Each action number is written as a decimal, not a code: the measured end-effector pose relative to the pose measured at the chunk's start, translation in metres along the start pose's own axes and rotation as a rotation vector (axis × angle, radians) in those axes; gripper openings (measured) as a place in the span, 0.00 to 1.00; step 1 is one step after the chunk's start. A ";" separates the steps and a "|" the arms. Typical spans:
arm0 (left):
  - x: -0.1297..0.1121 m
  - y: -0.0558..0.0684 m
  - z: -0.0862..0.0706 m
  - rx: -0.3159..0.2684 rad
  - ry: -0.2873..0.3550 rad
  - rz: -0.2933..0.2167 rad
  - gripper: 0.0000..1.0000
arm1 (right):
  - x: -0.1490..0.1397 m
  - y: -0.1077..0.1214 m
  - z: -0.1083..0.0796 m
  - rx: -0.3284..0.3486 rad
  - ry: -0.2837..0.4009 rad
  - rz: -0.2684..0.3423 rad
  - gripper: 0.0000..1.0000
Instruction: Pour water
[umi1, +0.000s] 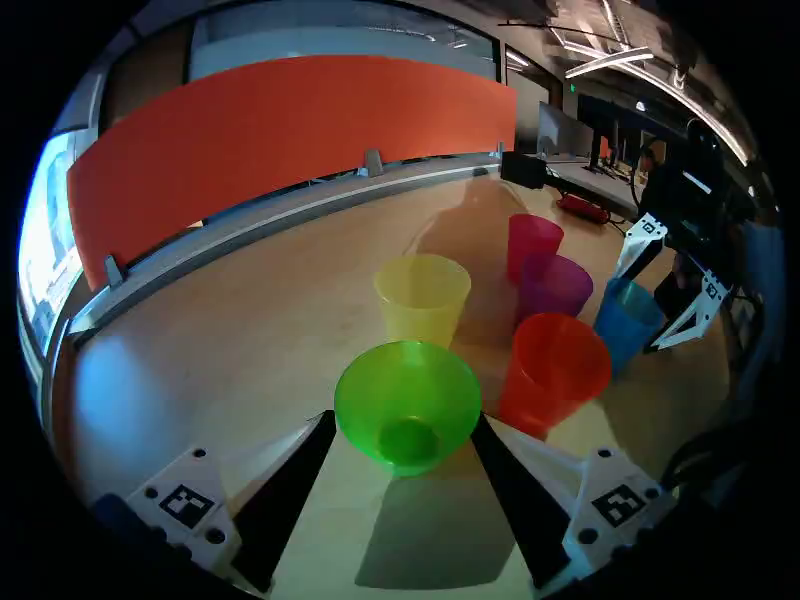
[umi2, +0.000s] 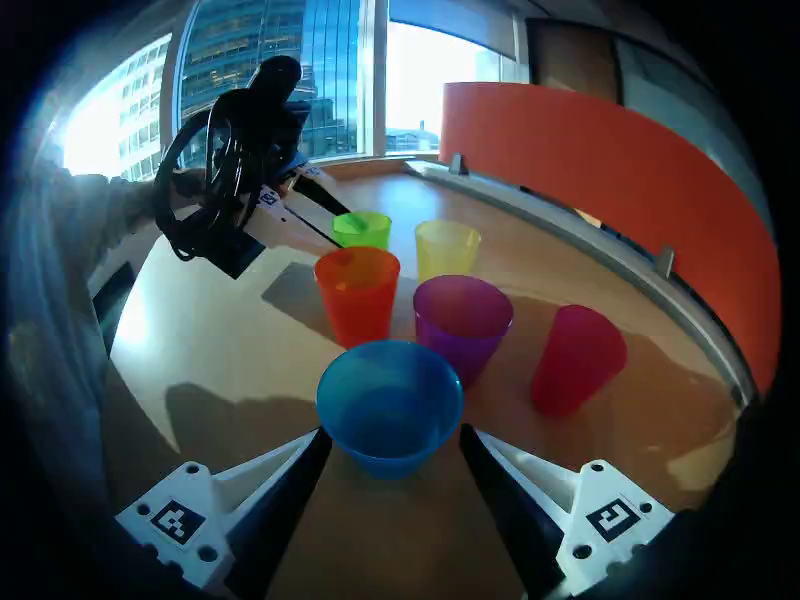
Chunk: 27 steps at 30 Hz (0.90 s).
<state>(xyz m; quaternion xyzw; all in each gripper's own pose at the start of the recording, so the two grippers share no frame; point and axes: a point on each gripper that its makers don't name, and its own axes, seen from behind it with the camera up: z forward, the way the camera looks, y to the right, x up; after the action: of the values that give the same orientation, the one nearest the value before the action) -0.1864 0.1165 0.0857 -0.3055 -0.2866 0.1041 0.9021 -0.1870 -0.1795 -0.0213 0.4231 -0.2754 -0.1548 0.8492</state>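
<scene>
A green cup (umi1: 407, 385) stands between my left gripper's (umi1: 405, 420) fingers, and both fingertips press on its sides. In the right gripper view that green cup (umi2: 362, 228) sits at the tips of the left gripper (umi2: 318, 212), which a hand holds. My right gripper (umi2: 392, 435) is shut on a blue cup (umi2: 390, 395). From the left gripper view, the blue cup (umi1: 628, 322) shows between the right gripper's (umi1: 668, 285) white fingers. I cannot tell whether either cup holds water.
Orange (umi1: 552, 370), yellow (umi1: 423, 297), purple (umi1: 553, 287) and red (umi1: 532, 243) cups stand clustered on the wooden table (umi1: 250, 330) between the two held cups. An orange divider panel (umi1: 280, 130) runs along the table's far edge. Windows (umi2: 280, 70) lie behind the left hand.
</scene>
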 end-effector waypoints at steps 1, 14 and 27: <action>0.001 0.000 0.001 -0.001 -0.001 -0.002 0.99 | 0.001 0.000 0.000 0.001 0.001 0.001 0.99; 0.003 0.002 0.011 -0.001 -0.004 0.003 0.91 | 0.004 -0.002 0.003 0.008 0.006 -0.001 0.99; 0.004 0.003 0.009 -0.002 0.000 0.002 0.86 | 0.007 -0.003 0.005 0.007 0.016 -0.001 0.99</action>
<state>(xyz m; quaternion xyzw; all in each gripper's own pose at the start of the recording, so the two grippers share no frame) -0.1886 0.1246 0.0917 -0.3064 -0.2864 0.1045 0.9018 -0.1845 -0.1882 -0.0184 0.4275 -0.2689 -0.1509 0.8498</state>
